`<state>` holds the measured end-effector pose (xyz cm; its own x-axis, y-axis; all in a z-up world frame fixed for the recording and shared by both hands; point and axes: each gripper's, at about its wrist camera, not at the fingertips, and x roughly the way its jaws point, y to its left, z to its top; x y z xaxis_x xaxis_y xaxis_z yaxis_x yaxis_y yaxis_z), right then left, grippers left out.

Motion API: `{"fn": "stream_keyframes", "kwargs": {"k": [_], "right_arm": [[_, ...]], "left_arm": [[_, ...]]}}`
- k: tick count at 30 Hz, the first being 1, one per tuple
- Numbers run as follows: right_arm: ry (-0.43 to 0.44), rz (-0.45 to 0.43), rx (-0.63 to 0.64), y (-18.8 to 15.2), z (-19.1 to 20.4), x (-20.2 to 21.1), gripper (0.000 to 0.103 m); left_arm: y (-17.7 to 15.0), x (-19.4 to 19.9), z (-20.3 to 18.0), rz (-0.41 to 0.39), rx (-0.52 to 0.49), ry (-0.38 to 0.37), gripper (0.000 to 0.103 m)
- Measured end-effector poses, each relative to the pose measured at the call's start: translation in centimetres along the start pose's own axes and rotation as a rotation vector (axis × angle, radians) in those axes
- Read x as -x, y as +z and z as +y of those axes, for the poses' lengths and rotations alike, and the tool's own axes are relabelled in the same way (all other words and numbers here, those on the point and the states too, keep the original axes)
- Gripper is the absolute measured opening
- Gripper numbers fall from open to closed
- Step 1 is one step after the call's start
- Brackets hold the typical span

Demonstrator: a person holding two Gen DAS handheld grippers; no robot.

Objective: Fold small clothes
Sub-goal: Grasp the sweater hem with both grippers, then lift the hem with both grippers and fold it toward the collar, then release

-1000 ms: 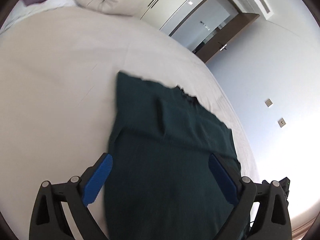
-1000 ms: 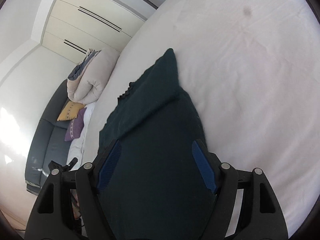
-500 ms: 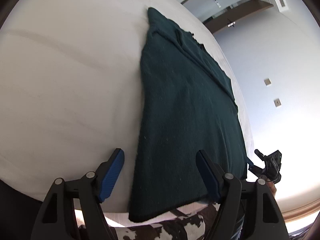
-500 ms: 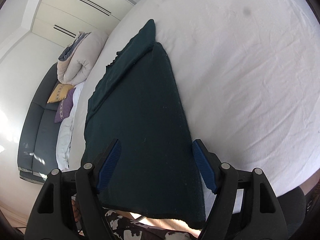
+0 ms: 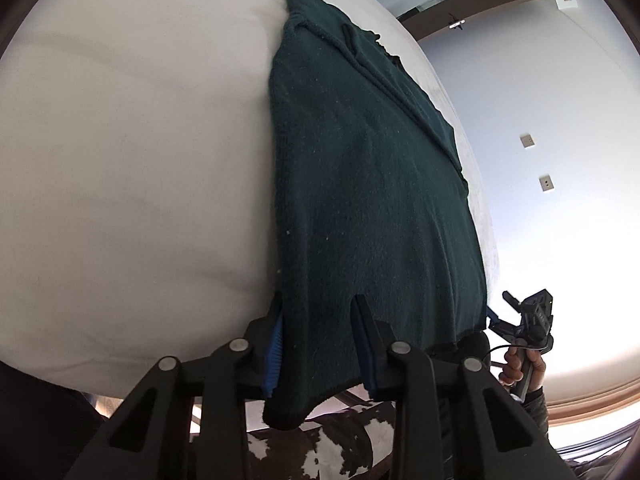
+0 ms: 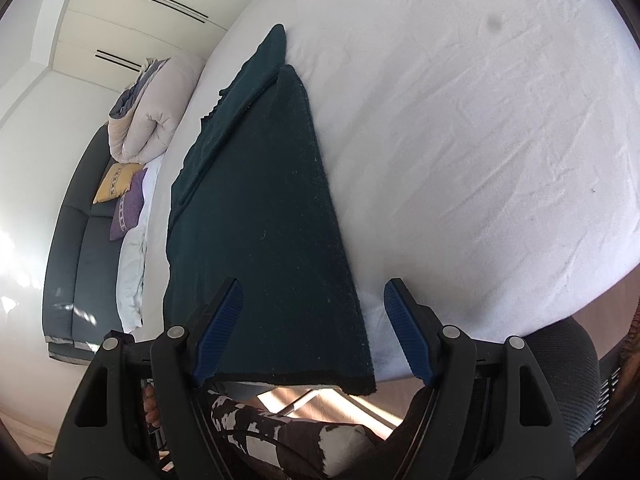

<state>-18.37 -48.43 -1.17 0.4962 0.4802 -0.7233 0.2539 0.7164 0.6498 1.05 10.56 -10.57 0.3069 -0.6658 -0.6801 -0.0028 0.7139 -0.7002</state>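
A dark green knit garment [image 5: 372,184] lies flat on the white bed, its near hem hanging over the bed's front edge. My left gripper [image 5: 320,344] is shut on the garment's near left hem corner, cloth bunched between the blue pads. In the right wrist view the same garment [image 6: 260,208] stretches away from me, with a folded layer on top. My right gripper [image 6: 312,332] is open, its blue fingers [image 6: 404,328] straddling the near right hem corner without pinching it. The right gripper also shows in the left wrist view [image 5: 528,320].
The white bed sheet [image 6: 480,140] spreads wide to the right. A rolled beige duvet [image 6: 152,108] and a grey sofa [image 6: 76,220] with cushions lie beyond the bed. My patterned trousers [image 6: 288,432] sit below the bed edge. A door [image 5: 452,4] stands far behind.
Both grippers have drawn back to the garment's near hem at the bed's edge. The left gripper has closed on the hem corner; the right stays open.
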Motion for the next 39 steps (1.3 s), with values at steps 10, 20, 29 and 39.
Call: {"fn": "stream_keyframes", "kwargs": {"k": [10, 20, 29, 39], "right_arm": [[-0.018, 0.108, 0.028, 0.2, 0.1, -0.7, 0.072], [0.011, 0.170, 0.022, -0.1, -0.1, -1.6, 0.050], [0.008, 0.199, 0.036, -0.7, -0.1, -2.3, 0.011], [0.178, 0.069, 0.050, 0.8, 3.1, -0.4, 0.007]], "left_arm": [[-0.1, 0.1, 0.1, 0.014, 0.008, -0.004, 0.032], [-0.5, 0.5, 0.2, 0.031, -0.008, 0.023, 0.008], [-0.7, 0.8, -0.1, 0.027, -0.022, 0.018, 0.007], [0.6, 3.5, -0.6, -0.052, 0.040, -0.176, 0.007]]}}
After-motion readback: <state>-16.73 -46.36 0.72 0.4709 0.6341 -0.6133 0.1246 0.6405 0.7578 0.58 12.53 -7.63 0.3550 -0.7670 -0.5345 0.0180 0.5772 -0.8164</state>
